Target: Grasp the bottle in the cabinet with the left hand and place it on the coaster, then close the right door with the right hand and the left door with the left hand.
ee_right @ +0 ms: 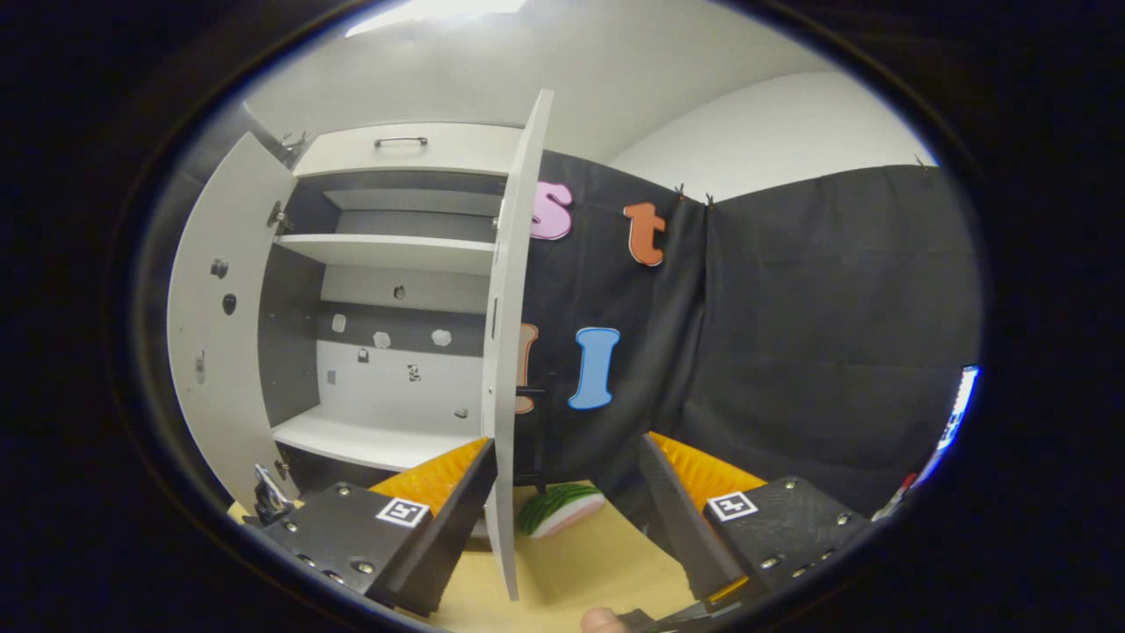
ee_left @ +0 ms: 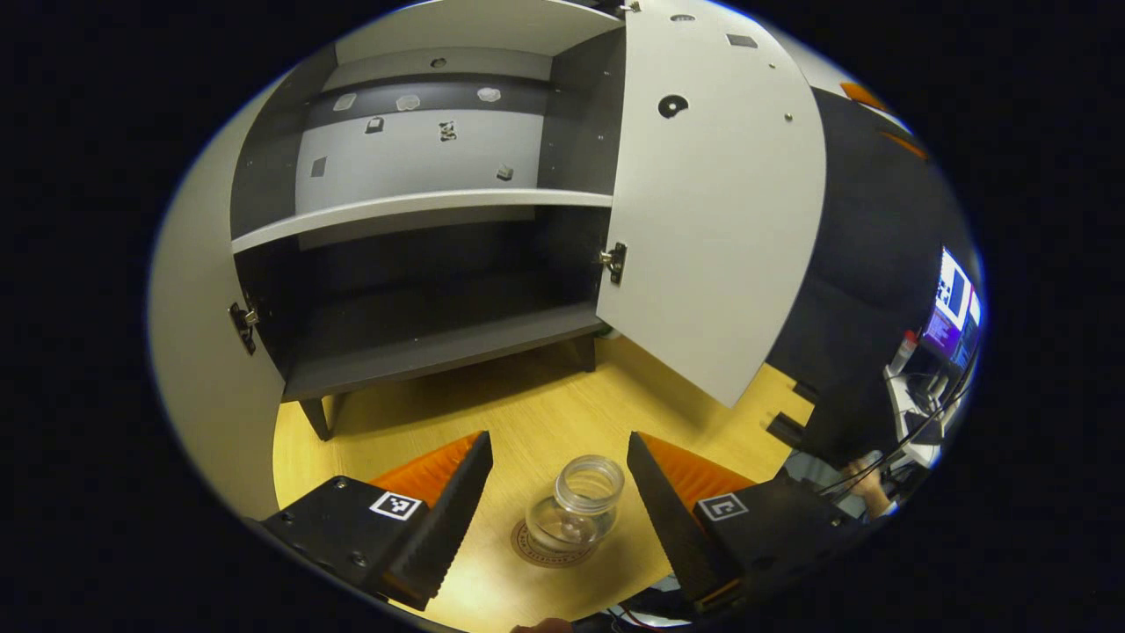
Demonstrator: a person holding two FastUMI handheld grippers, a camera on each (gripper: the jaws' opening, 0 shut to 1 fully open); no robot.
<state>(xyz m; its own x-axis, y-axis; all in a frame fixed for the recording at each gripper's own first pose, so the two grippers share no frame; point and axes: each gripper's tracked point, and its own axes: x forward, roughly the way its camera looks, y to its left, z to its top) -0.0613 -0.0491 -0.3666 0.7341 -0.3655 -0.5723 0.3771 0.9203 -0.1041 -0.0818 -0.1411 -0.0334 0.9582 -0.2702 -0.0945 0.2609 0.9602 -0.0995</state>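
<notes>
A clear glass bottle [ee_left: 578, 508] with no lid stands upright on a round brown coaster [ee_left: 536, 549] on the wooden table. My left gripper [ee_left: 559, 501] is open, its fingers well apart on either side of the bottle and not touching it. The cabinet [ee_left: 422, 229] stands behind with both doors swung out: the left door [ee_left: 198, 352] and the right door [ee_left: 712, 202]. In the right gripper view my right gripper [ee_right: 567, 514] is open, with the edge of the right door [ee_right: 510, 352] just inside its left finger. The left door [ee_right: 215, 352] stands open beyond.
White shelves [ee_left: 413, 207] cross the cabinet, small stickers on its back panel. A watermelon-slice toy [ee_right: 558, 510] lies on the table behind the right door. A desk with a lit screen [ee_left: 954, 308] is at the far right, a hand [ee_left: 866, 479] below it.
</notes>
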